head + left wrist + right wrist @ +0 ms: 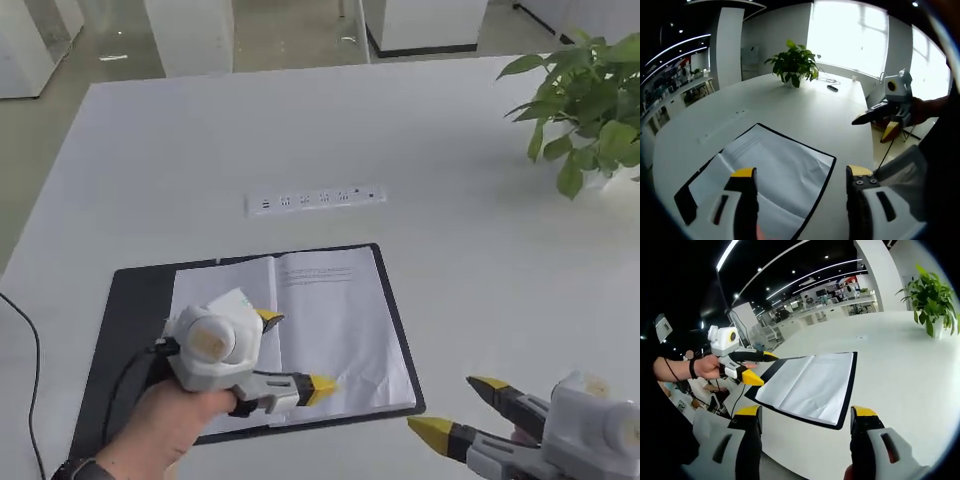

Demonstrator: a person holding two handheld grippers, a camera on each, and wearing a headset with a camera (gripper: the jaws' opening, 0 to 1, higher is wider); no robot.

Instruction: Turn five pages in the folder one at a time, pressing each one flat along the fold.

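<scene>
The folder (130, 330) lies open near the front edge of the table (480, 200), black cover under white, faintly creased pages, a few printed lines atop the right page (345, 320). To turn one leaf cleanly I'd pinch only the top sheet at its outer edge, carry it over, then sweep along the fold. The left gripper (295, 352) hangs over the folder's middle, jaws apart and empty; the right gripper (458, 407) sits off its right corner, jaws likewise apart. Beyond are a power strip (315, 198) and a plant (585, 100)
</scene>
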